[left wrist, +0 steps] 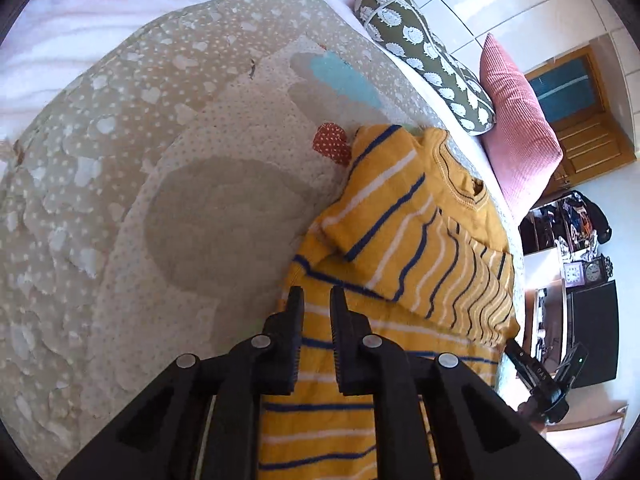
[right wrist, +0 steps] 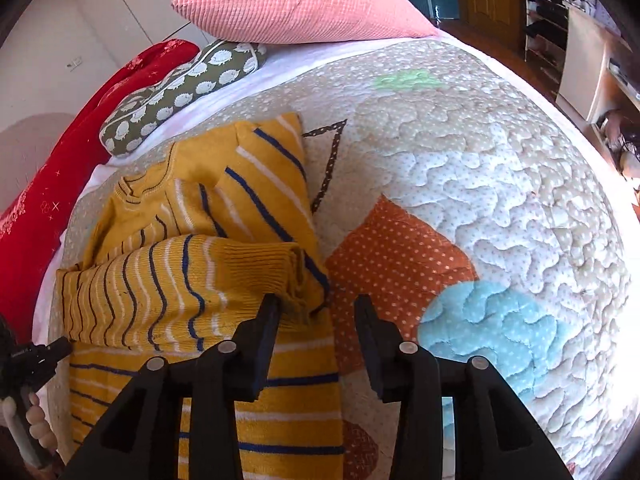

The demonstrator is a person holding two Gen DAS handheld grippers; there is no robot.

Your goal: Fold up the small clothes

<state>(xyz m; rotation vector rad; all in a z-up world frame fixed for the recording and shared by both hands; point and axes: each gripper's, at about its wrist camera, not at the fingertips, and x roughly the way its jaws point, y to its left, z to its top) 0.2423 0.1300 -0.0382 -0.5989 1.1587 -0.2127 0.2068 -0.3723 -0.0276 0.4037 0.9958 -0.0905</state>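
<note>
Red blanket: lies along the bed's far edge, beyond your sweater.
Hedgehog cushion: olive with white print, between the red blanket and the sweater's collar.
Sweater: mustard yellow with blue and white stripes, spread on the quilt, both sleeves folded across its chest.
Your left gripper: hovers over the sweater's lower body near its edge, jaws narrowly parted, nothing between them.
Your right gripper: jaws wide apart at the sweater's other edge, its left finger against the ribbed cuff of the folded sleeve, gripping nothing.
Pink pillow: sits past the sweater's collar, overlapping the hedgehog cushion's end.
</note>
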